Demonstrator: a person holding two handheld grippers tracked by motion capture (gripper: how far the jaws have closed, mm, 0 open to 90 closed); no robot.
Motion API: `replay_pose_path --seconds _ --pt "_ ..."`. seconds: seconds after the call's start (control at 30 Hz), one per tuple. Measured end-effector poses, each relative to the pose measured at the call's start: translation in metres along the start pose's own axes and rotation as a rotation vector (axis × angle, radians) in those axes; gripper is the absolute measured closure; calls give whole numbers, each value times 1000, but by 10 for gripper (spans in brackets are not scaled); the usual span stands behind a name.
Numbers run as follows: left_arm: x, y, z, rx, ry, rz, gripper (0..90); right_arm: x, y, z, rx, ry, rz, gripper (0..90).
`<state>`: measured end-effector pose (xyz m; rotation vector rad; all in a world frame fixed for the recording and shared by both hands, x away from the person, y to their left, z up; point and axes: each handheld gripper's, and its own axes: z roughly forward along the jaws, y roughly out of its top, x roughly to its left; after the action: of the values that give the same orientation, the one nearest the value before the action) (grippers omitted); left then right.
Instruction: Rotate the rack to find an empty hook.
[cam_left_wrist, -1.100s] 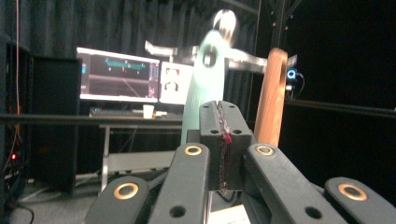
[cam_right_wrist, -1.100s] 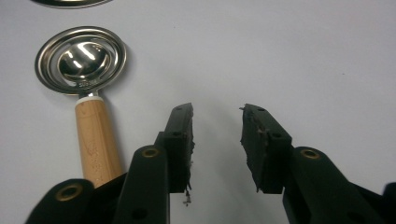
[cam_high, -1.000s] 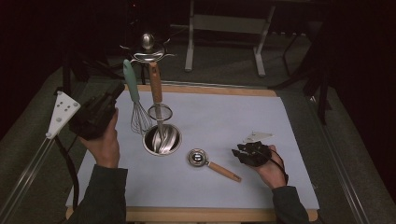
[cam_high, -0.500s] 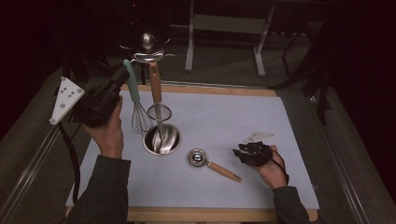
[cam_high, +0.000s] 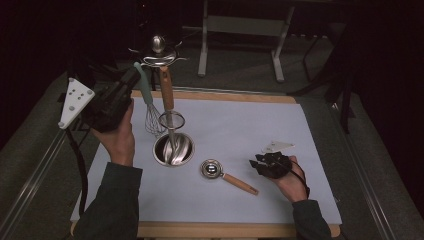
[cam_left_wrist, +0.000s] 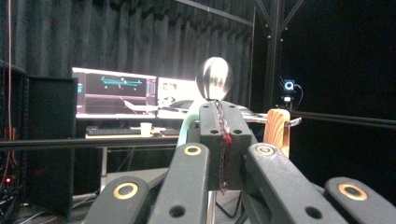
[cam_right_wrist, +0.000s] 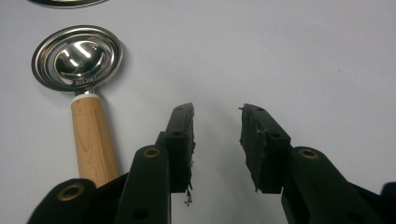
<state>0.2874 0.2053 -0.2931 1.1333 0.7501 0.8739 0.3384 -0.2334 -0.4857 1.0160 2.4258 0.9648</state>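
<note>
Whisk, mint-green handle, wire head (cam_high: 146, 97), hanging on steel rack (cam_high: 159, 52): my left gripper (cam_high: 131, 80) pinched shut beside it, holding nothing. Right gripper (cam_right_wrist: 215, 122) half-open, empty, beside wooden-handled steel scoop (cam_right_wrist: 80, 84). Next, I judge: open left jaws around handle.

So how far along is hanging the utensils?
Whisk and a wooden-handled tool hang on the rack. Left gripper, shut, sits by the whisk's handle. The scoop lies on the mat beside the open right gripper, likely next.
</note>
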Motion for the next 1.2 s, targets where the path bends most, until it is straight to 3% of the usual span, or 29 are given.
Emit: replay_pose_path --seconds 0.4,1.2 --pt "7 2 0 1 20 -9 893 1 0 1 6 2 -6 639" --pt "27 7 15 68 100 -2 900 1 -1 2 12 4 -6 646"
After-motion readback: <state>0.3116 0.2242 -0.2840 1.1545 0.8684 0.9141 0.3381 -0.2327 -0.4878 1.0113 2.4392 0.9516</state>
